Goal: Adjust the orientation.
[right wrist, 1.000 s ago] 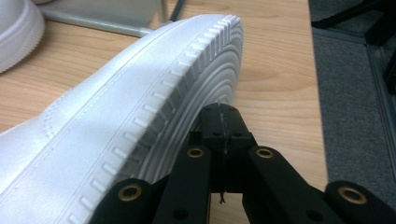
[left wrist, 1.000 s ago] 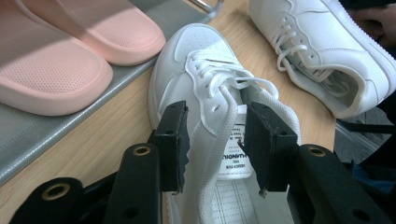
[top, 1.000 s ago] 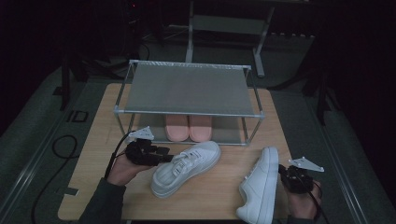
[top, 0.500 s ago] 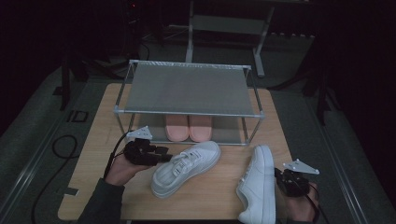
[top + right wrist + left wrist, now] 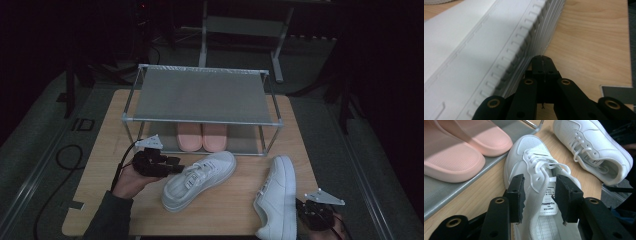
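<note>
Sneakers are the business here: two white lace-up leather sneakers lie on the pale wooden surface (image 5: 100, 150) in front of a low grey metal shoe rack (image 5: 200, 95), whose bottom shelf already carries a pair of pink rubber slides (image 5: 202, 137).

The left gripper (image 5: 172, 167) rests at the heel of the near sneaker (image 5: 200, 175), which lies angled with its toe toward the rack. In the left gripper view its jaws stand partly open astride the tongue and its printed label (image 5: 547, 200), with a lace between them; whether the pads actually press on the shoe I cannot tell.

The right gripper (image 5: 315, 215) has its jaws fully closed on nothing, their tips just beside the ribbed sole edge of the second sneaker (image 5: 277, 197), which lies tipped on its side near the surface's right front corner.

Compared with a second ago, the right hand has drawn back and down toward the front edge, and the second sneaker has shifted slightly with it. The left hand and its sneaker have not moved. Judging by that, the right side is repositioning for a fresh grip, and the lift to the rack has not begun.
</note>
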`<state>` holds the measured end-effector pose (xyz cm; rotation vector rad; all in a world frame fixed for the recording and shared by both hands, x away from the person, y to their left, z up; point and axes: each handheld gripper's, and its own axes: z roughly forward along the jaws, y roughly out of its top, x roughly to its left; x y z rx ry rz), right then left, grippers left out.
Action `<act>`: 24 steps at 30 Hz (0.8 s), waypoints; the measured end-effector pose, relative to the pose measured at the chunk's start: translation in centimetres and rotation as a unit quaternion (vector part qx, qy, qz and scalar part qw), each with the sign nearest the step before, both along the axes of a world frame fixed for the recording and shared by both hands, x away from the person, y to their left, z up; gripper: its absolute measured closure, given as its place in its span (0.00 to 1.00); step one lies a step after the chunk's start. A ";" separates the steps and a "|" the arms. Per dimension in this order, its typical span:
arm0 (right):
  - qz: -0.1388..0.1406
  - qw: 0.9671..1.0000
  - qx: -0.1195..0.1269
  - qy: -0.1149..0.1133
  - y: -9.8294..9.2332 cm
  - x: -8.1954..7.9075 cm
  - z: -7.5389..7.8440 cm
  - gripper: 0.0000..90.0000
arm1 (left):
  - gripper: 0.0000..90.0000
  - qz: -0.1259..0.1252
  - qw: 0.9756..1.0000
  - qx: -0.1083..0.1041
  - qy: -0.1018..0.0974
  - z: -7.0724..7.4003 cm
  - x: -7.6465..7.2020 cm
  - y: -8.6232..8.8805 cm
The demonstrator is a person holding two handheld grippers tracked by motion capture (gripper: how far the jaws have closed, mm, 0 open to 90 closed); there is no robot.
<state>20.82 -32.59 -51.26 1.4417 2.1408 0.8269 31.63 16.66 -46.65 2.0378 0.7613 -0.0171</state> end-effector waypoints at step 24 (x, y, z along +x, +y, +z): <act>0.074 0.997 0.007 -0.020 4.7 0.9 -0.1 1.00 | 0.66 -0.002 1.000 0.000 0.000 0.0 0.0 -0.1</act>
